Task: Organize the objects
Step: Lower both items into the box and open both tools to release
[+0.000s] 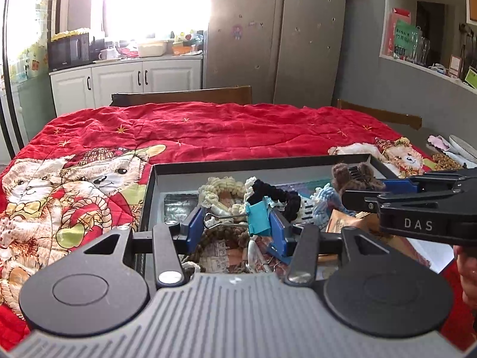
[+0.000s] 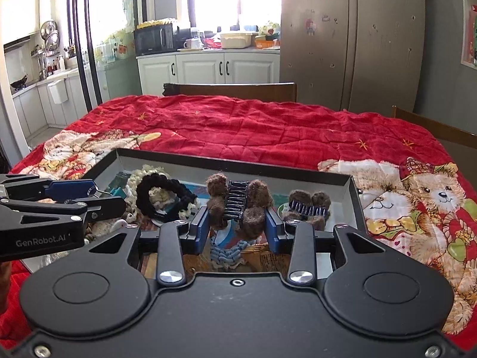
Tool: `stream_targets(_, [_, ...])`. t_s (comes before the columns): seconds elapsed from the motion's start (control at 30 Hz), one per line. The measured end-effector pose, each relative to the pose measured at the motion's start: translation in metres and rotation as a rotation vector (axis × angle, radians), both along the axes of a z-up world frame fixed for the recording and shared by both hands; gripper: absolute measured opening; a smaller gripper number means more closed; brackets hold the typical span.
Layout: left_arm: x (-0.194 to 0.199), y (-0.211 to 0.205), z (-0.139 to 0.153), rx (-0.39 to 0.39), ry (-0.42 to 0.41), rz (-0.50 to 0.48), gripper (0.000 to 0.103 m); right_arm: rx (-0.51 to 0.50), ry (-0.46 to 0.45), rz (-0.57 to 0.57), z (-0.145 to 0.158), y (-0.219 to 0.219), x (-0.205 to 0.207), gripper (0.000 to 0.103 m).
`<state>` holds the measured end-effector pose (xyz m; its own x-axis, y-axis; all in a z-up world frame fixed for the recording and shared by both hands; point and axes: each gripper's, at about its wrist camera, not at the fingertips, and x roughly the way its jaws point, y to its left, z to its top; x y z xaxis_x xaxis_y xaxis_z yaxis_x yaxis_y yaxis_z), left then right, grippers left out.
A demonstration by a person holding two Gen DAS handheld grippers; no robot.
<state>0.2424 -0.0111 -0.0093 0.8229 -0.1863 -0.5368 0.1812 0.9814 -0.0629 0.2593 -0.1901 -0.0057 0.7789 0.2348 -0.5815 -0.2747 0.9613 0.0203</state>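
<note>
Red bear-print quilt (image 2: 253,125) covers the table; shallow dark box (image 2: 232,164) sits on it at the near edge, both grippers over it.

Left gripper (image 1: 235,223): jaws partway closed, clamped on a teal binder clip (image 1: 258,216). Clip sits sideways between the blue pads, wire handles pointing at the left pad, held just above the box contents.

Right gripper (image 2: 237,223): jaws narrow, pinching a fuzzy brown claw hair clip (image 2: 238,203). Clip stands upright between the pads, black teeth facing up, over the middle of the box.

Box contents: cream scrunchie (image 1: 217,188) at the far left, black scrunchie (image 2: 161,191) just beside it and overlapping, light-blue knitted piece (image 2: 226,253) under the right gripper, second brown fuzzy claw clip (image 2: 307,205) lying in the far right corner. Printed paper lines the bottom. Can't tell what the smaller bits under the left gripper are.
</note>
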Motion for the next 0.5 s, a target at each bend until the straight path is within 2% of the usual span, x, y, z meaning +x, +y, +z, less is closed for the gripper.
stream_targets(0.5, [0.005,-0.002,-0.014,0.016,0.031,-0.003,0.052,-0.013,0.020,0.018,-0.011,0.004,0.003,0.038])
